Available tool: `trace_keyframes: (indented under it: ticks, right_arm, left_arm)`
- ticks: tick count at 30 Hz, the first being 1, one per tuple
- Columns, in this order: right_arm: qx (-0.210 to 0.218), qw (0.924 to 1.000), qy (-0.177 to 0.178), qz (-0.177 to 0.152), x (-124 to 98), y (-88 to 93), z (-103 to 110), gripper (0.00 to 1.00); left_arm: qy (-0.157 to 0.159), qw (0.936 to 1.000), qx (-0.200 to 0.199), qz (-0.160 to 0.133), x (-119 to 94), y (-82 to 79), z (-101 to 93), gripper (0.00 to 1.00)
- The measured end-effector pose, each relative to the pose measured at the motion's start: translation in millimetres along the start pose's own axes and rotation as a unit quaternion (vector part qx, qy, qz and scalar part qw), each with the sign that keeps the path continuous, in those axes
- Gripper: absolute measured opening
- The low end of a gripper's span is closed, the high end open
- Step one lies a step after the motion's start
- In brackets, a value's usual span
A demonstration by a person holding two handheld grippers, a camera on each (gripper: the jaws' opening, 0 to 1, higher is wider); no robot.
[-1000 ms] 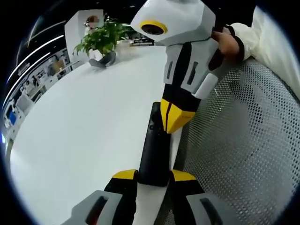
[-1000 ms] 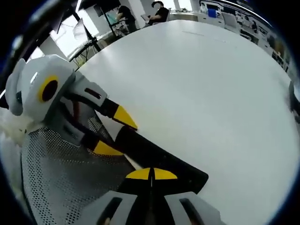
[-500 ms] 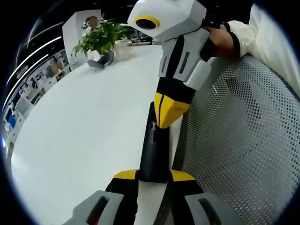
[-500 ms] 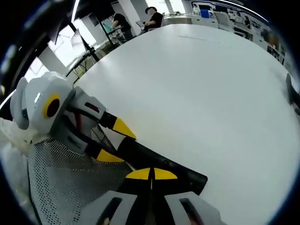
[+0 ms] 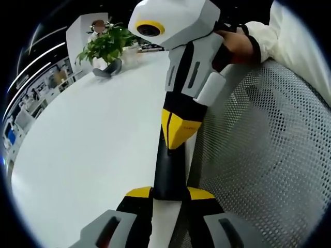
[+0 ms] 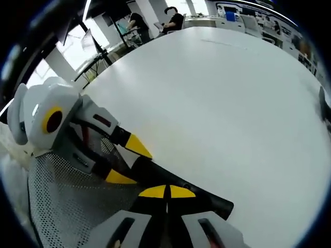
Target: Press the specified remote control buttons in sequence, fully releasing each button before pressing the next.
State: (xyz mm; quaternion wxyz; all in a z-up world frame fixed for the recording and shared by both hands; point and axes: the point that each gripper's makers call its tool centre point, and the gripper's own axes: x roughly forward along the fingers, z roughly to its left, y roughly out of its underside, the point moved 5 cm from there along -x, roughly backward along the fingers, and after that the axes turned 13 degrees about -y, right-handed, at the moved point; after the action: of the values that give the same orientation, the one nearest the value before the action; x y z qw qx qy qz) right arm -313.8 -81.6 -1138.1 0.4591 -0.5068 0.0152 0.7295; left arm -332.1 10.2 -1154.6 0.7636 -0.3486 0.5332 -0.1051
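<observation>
Since a second ago the right gripper [image 5: 177, 135] has slid nearer along the long black remote control [image 5: 168, 173] in the left gripper view, its yellow tips now lying lower on the remote's body and covering more of its far half; the remote itself lies as it did, clamped at its near end.

The left gripper [image 5: 170, 194] holds that near end of the remote between its two yellow-tipped jaws, one on each side, closed against the black casing. From there the remote runs straight ahead, away from the jaws, along the edge of the round white table [image 5: 88, 139]. To the right of the jaws, beside the remote, lies a grey perforated mesh surface [image 5: 264, 160]. The right gripper comes down from above with its jaws pressed together into a single yellow point, which rests on the remote's upper face; which button lies under it cannot be told. A hand [image 5: 235, 44] in a white sleeve [image 5: 292, 36] grips its handle. Far beyond, at the table's far edge, stands a green leafy plant in a dark pot [image 5: 106, 49].

In the right gripper view the closed yellow tips [image 6: 167, 191] sit on the remote [image 6: 178, 186], and the left gripper [image 6: 128, 161] clamps its far end from the left. People [image 6: 173, 15] stand well beyond the table [image 6: 227, 103].
</observation>
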Motion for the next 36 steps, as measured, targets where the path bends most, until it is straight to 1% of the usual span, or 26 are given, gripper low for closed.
trace_keyframes:
  ticks: [13,21,36]
  right_arm:
    - [-0.002,1.0,0.004,0.001,-0.5,1.1,0.3,0.0]
    - [0.011,0.9999,-0.001,-0.006,-0.3,1.1,-1.0,0.0]
    - [0.008,1.0,0.004,-0.004,0.3,0.1,-1.4,0.0]
  left_arm:
    - [-0.001,1.0,0.0,-0.005,1.2,-0.5,-0.5,0.24]
    - [-0.001,1.0,0.001,-0.005,2.0,-0.4,-0.4,0.24]
    - [-0.002,1.0,0.002,-0.005,0.4,-0.9,0.0,0.24]
